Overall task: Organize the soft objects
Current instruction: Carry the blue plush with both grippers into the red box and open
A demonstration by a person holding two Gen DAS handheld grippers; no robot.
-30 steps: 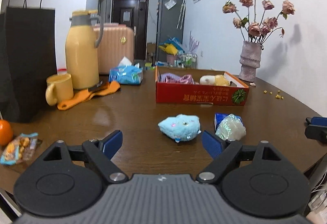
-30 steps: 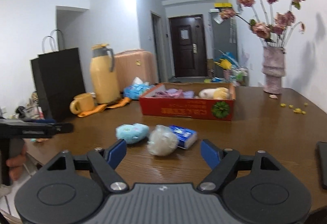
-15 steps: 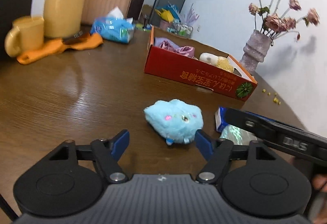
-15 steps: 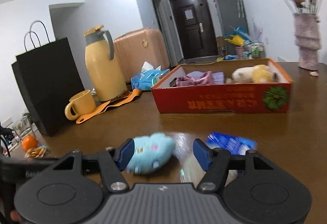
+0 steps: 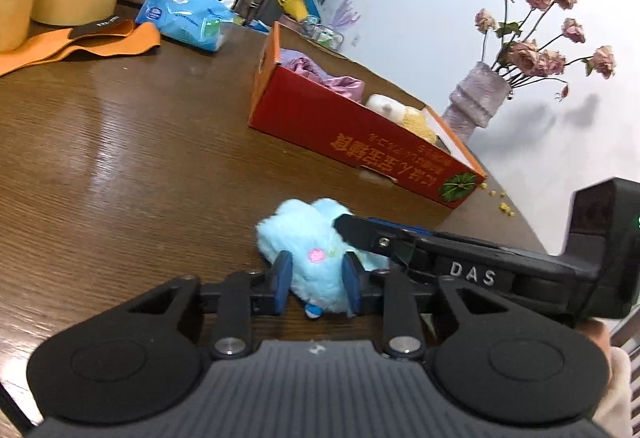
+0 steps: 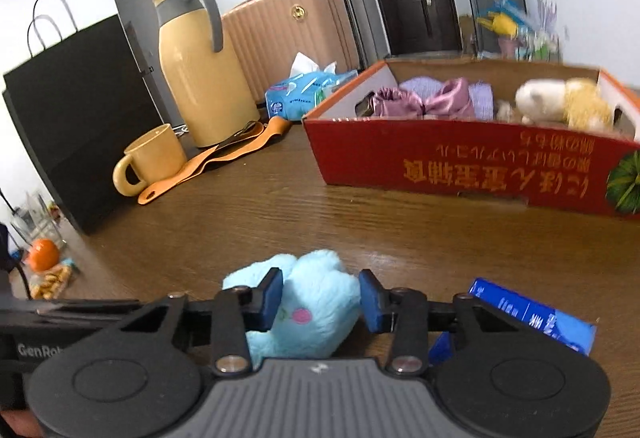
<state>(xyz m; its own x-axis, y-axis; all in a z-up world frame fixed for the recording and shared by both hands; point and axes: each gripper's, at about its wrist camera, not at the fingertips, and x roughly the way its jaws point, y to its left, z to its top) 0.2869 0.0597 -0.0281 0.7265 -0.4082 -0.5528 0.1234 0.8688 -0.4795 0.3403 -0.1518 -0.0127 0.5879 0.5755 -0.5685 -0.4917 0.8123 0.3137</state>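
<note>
Dark wood bench fills the near ground, with a black paper bag far left, then a yellow mug and a tall yellow jug. At near centre lies the blue plush toy. The left tongs are closed down onto its near end, both pads pressing the fur. The right tongs pinch the same toy from the other side, narrowed against it. Beyond, right of centre, the red cardboard box holds pink cloth and a cream plush. A blue packet lies just right of the toy.
</note>
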